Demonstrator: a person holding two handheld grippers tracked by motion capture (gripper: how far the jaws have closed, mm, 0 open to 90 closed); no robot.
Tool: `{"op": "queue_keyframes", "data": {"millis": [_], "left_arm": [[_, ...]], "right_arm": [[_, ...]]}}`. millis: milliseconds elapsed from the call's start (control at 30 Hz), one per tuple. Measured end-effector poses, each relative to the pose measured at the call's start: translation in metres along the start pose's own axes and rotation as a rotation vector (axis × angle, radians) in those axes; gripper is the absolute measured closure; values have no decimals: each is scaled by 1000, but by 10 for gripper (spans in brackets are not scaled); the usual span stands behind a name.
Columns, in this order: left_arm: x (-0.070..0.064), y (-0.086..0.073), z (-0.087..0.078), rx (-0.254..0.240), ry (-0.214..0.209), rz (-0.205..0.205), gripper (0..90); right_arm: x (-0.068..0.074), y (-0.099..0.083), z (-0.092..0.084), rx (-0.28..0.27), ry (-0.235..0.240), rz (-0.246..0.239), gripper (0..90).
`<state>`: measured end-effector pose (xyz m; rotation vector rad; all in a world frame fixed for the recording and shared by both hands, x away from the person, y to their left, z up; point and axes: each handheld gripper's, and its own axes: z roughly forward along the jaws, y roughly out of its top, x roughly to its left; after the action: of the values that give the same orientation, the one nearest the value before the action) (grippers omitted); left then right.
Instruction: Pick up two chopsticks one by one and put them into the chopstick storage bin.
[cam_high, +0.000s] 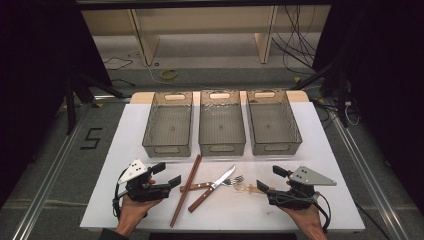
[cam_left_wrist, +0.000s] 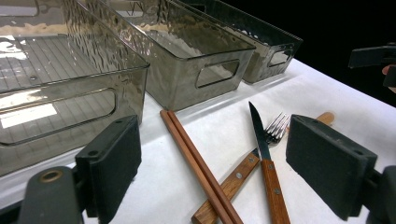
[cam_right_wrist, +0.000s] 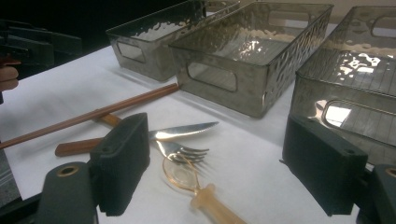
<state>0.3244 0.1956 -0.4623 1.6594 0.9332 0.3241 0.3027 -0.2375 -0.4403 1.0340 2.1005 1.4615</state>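
My left gripper (cam_high: 168, 176) and right gripper (cam_high: 267, 179) rested low on the white surface (cam_high: 330, 150), each with jaws spread and empty. Between them lay the cutlery: chopsticks (cam_high: 186, 190) with their long axis running from 7 to 1 o'clock, a knife (cam_high: 212, 188) pointing its blade toward 1 o'clock, and a fork (cam_high: 206, 185) crossed beneath it. A clear spoon (cam_right_wrist: 187, 179) was hard to make out. Three smoky bins (cam_high: 222, 123) stood at 12 o'clock.
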Motion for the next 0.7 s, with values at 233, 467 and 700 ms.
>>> {"op": "queue_keyframes", "data": {"millis": [233,467,700], "left_arm": [[2,2,1,26,16,-17,177],[0,8,5,68,22,-25,191],[2,15,10,134,19,-56,224]], "right_arm": [[0,0,-1,0,-6,3,242],[-2,0,1,7,-3,10,244],[-4,-1,1,13,-3,13,245]]}}
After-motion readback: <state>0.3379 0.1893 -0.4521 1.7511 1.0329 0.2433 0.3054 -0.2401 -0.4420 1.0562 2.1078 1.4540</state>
